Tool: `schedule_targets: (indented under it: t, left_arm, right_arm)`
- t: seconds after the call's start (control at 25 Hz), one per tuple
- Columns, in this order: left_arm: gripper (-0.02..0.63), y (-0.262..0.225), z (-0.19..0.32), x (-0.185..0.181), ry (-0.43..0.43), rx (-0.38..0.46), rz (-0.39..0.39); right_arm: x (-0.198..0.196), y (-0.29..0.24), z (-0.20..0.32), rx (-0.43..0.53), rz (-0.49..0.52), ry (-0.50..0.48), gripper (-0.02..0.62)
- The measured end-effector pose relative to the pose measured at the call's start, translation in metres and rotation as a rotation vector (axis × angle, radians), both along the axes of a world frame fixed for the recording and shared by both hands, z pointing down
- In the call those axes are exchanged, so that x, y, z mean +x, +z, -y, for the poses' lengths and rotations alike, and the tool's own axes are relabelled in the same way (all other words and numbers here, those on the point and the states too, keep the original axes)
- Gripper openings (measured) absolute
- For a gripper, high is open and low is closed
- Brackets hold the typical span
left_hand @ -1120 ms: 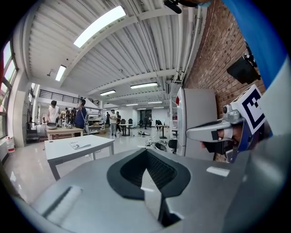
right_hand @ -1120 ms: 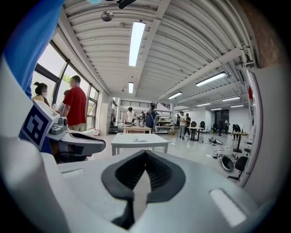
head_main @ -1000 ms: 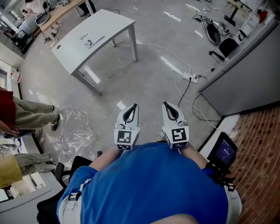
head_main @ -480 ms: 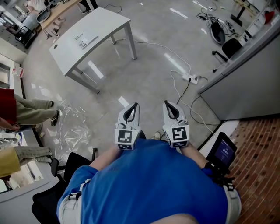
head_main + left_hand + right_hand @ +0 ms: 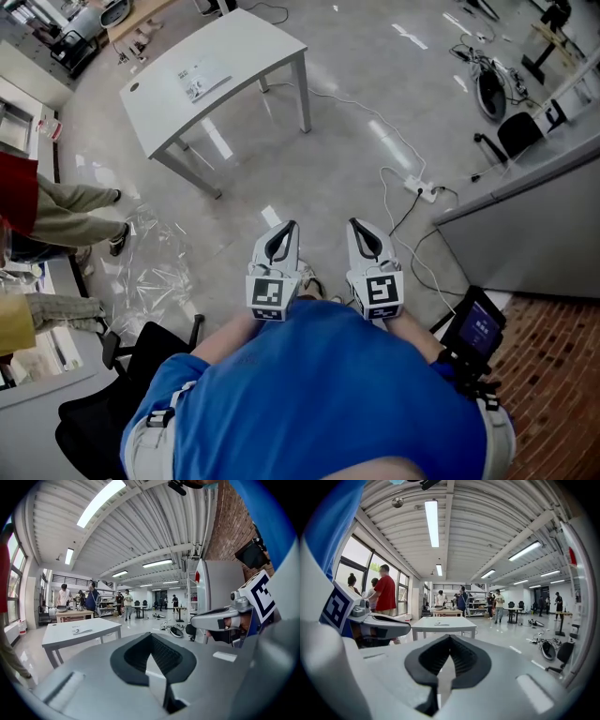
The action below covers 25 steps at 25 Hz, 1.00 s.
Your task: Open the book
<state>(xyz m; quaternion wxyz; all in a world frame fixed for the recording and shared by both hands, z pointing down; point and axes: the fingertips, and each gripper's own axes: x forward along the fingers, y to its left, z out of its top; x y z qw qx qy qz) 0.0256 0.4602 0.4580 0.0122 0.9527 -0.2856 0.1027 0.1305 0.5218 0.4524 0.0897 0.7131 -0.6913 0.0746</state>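
Across the grey floor, well ahead of the person in the blue shirt, stands a white tabletop. Only the head view takes in the floor from above, with its trailing cables, a crumpled plastic sheet and a black chair. The two gripper views look level instead and give the ribbed ceiling with its strip lights and people standing at the far end of the room, none of which the head view has. Each gripper view also catches the other gripper at its edge.

The left tongs and right tongs are held side by side near the chest and point toward the tabletop. Both are clenched tip to tip with nothing between them.

The book lies flat near the middle of the tabletop, well apart from both tongs. Its long axis runs along the tabletop's long side, from lower left to upper right in the head view. Which edge is the spine is too small to tell.
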Motion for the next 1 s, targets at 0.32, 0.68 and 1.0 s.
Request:
schedule_targets:
  t: [0.32,0.68,1.0]
  left_arm:
    - [0.006,-0.015,0.085,-0.001,-0.075,0.023,-0.024]
    - [0.006,-0.009,0.151,-0.031,-0.18,0.031,-0.02]
    - [0.006,-0.006,0.18,-0.048,-0.326,0.012,-0.004]
  right_arm:
    - [-0.002,-0.016,0.094,0.02,-0.028,-0.097,0.003]
    - [-0.031,-0.016,0.174,0.039,-0.042,-0.21,0.003]
    - [-0.046,-0.019,0.215,0.038,-0.049,-0.338,0.003]
